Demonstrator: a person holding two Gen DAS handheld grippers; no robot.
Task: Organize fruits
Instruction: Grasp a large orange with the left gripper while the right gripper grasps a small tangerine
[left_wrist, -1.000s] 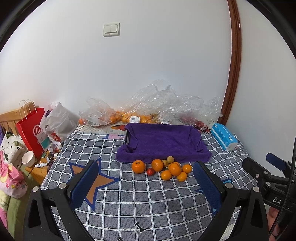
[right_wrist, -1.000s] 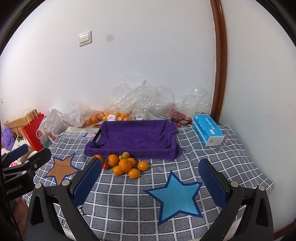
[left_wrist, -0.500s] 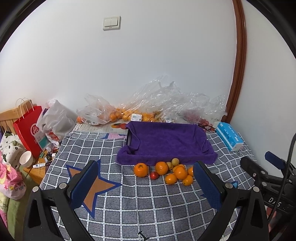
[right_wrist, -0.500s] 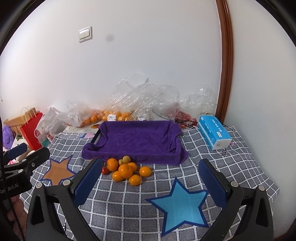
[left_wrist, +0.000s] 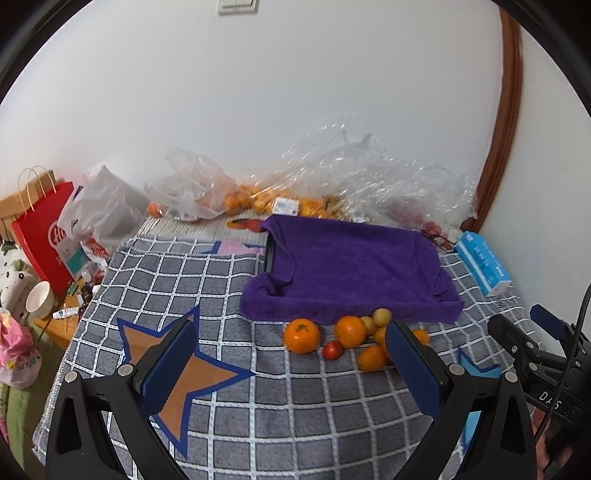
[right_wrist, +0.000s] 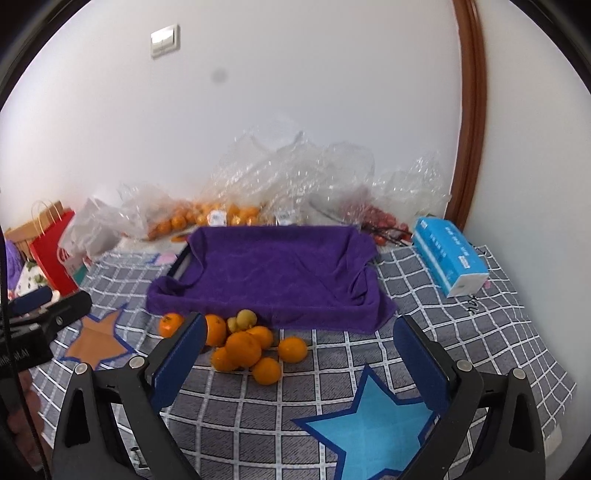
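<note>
A loose pile of oranges (right_wrist: 243, 349) with a couple of small yellow-green fruits (right_wrist: 246, 318) lies on the checked cloth just in front of a tray draped in a purple towel (right_wrist: 280, 269). In the left wrist view the same pile shows a large orange (left_wrist: 301, 335), a small red fruit (left_wrist: 332, 349) and more oranges (left_wrist: 350, 331) before the towel-covered tray (left_wrist: 351, 269). My left gripper (left_wrist: 291, 360) is open, short of the pile. My right gripper (right_wrist: 301, 356) is open too, with the pile just beyond its left finger. Neither holds anything.
Clear plastic bags of oranges (left_wrist: 258, 199) and red fruit (right_wrist: 384, 218) line the wall. A blue tissue box (right_wrist: 448, 254) sits right of the tray. A red paper bag (left_wrist: 44, 236) and a white cup (left_wrist: 38, 304) stand off the left edge. Star patches mark the cloth.
Both grippers have moved forward and lower toward the fruit pile and tray, which now look larger. Both stay open. The fruit has not moved.
</note>
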